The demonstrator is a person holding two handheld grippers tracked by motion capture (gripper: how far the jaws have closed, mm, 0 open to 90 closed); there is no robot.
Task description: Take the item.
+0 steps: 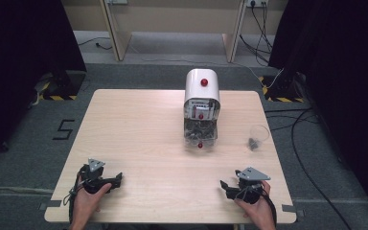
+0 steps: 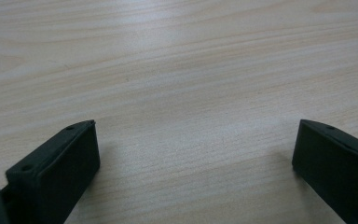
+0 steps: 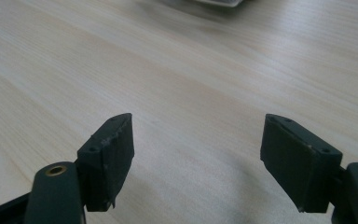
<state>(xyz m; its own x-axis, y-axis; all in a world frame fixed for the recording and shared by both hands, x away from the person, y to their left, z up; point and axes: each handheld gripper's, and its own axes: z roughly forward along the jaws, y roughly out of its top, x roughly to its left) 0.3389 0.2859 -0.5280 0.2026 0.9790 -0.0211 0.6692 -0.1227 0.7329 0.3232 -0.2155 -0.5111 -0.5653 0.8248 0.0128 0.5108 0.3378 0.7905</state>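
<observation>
White machine (image 1: 201,88) lengthwise away from the person, clear front toward them; both claws (image 1: 118,178) (image 1: 224,184) released.

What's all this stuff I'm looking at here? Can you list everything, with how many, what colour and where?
Table: one, pale wood, in the middle of the grey carpeted floor.
Machine: one, white rounded housing with red knobs and a clear front part, standing on the far middle of the table.
Cup: one, clear plastic with something small and dark inside, on the table to the right of the machine.
Desk legs: pale wood, on the floor beyond the table.
Cables: several, black, on the floor at the right.
Left hand-held gripper: one, black, near left edge of the table, jaws open, nothing between them.
Right hand-held gripper: one, black, near right edge, jaws open, nothing between them.
</observation>
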